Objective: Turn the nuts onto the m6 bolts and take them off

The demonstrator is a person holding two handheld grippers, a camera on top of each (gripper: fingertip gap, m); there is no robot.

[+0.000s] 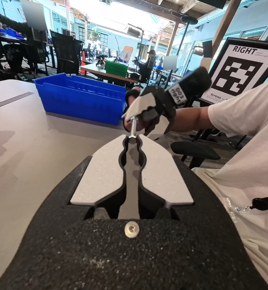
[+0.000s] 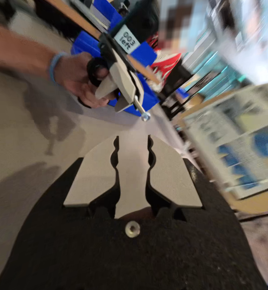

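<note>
Left gripper lay nearest, its pads clamped on the hex head of the bolt, shank pointing away above the bench's near edge. A nut sat at the shank's far end. My right gripper had its fingers apart, nothing between them, just short of the nut. I judged I was mid-turn, between twists: the next move called for closing squarely on the nut's flats and rotating without cocking the thread. A blue bin stood near the bench's far edge. Both grippers bore small white labels, and a framed sign with a marker pattern stood off the right side.
</note>
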